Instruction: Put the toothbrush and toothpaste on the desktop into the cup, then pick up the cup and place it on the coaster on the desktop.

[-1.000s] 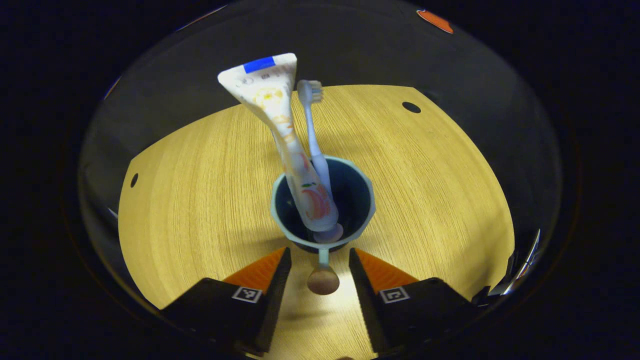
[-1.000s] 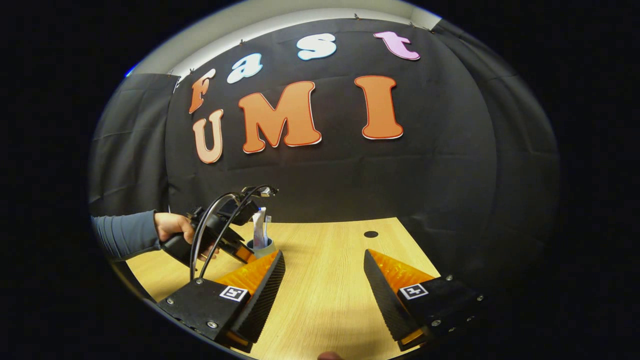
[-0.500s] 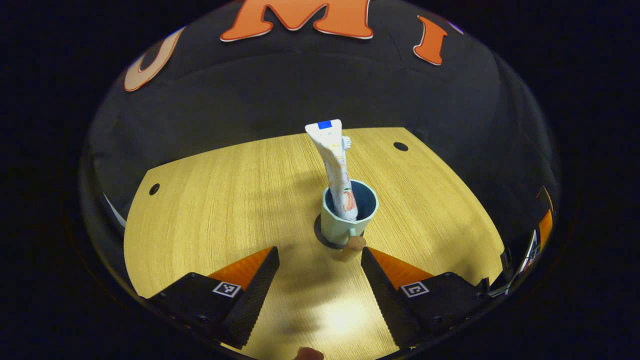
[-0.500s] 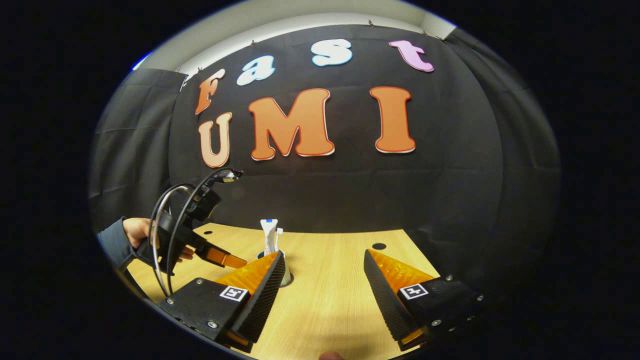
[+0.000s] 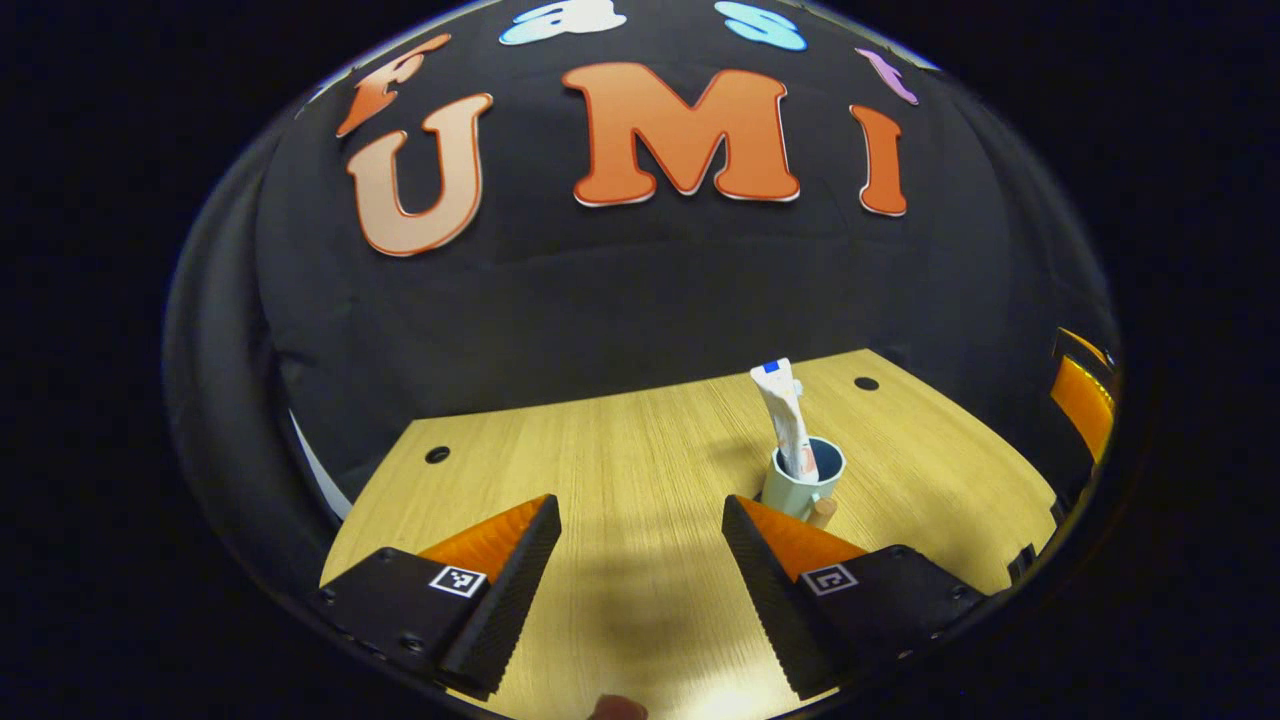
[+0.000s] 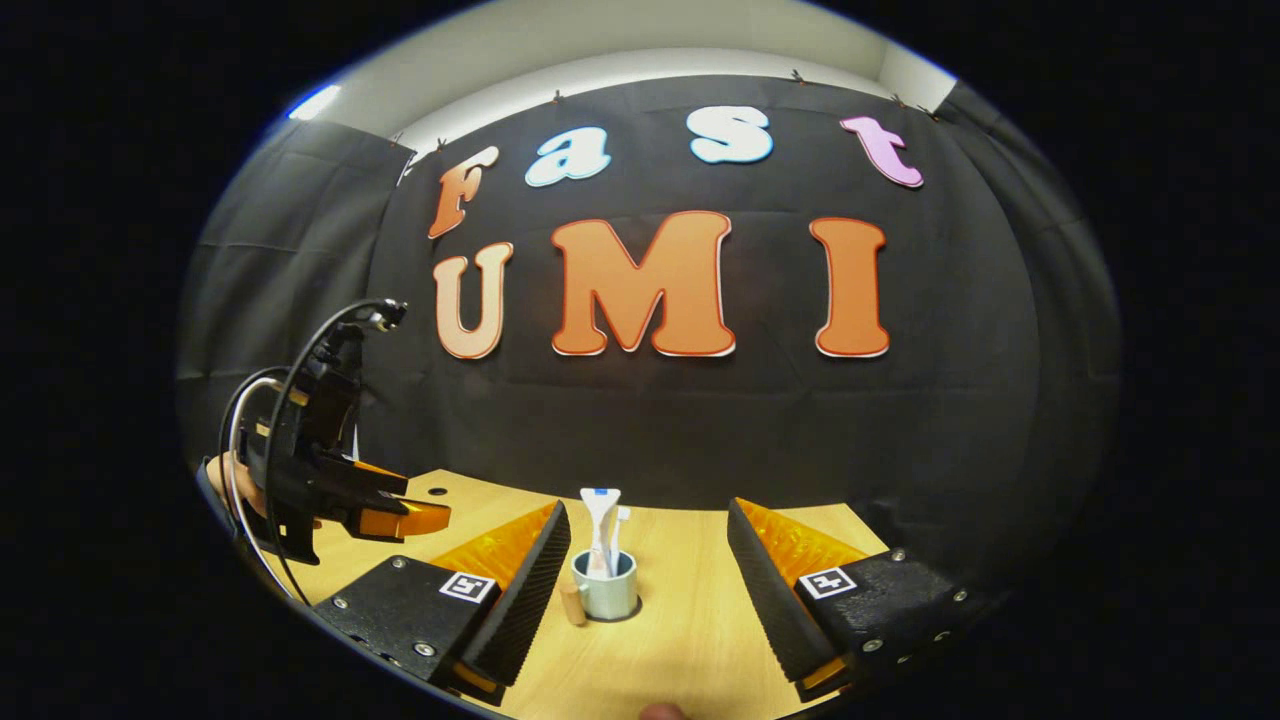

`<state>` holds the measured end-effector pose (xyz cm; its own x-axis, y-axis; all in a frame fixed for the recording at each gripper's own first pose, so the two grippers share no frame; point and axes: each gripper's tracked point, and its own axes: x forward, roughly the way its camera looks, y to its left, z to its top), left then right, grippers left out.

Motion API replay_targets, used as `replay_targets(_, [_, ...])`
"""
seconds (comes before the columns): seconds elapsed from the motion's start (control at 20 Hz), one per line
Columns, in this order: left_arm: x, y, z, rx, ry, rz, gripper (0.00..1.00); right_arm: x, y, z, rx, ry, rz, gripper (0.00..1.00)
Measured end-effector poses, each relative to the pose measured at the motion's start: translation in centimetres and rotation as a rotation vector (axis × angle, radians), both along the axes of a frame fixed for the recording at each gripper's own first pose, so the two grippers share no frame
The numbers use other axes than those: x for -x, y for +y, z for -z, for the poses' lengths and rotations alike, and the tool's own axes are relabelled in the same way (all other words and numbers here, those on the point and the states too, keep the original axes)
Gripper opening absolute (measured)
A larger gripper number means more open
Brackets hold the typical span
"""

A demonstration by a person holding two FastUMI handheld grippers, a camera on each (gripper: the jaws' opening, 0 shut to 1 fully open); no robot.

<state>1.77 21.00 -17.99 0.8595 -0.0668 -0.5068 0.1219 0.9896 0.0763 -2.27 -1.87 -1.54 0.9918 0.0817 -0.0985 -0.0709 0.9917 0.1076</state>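
1. Cup first: the pale blue-green ceramic cup [image 6: 606,590] stands upright on the light wood-grain counter [image 6: 690,620], and I see a thin dark ring under its base, which I take for the coaster [image 6: 608,617].
2. The white squeezable toothpaste tube [image 6: 598,530] and the pale slim toothbrush [image 6: 619,535] stand inside it, leaning on the rim, crimp end and bristles up.
3. My left hand-held gripper [image 5: 640,560] has its jaws spread wide with nothing between them; the cup sits just beyond its right finger.
4. My right hand-held gripper [image 6: 648,590] is equally wide apart and empty, with the cup framed between its fingers farther off.
5. I judge the task essentially complete.
6. If I needed to reseat it, the cup looks rigid, glazed, and a bit slippery, top-heavy with its tall load; I would take it by the short handle with the wooden knob [image 6: 571,606].
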Motion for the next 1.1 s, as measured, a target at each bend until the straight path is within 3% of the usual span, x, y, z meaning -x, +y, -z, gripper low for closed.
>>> replay_targets(0.3, [1.9,4.2,-5.5,0.005,-0.291,-0.075,0.98,-3.3,5.3,-1.0,0.040,-0.102,-0.047,0.95])
replay_targets(0.35, [2.4,4.2,-5.9,0.020,-0.317,-0.074,0.98,-3.4,6.2,-1.3,0.046,-0.118,-0.049,0.99])
replay_targets(0.45, [2.9,4.7,-6.8,0.021,-0.374,-0.063,0.98,-3.6,7.6,-1.7,0.046,-0.137,-0.064,0.94])
replay_targets(0.6, [3.2,5.6,-6.5,-0.015,-0.397,-0.074,0.98,-3.9,9.5,-1.6,0.045,-0.144,-0.105,0.94])
replay_targets(1.1, [2.7,4.2,-6.5,0.047,-0.481,-0.078,0.97,-4.7,9.4,-0.6,0.056,-0.133,-0.082,0.94])
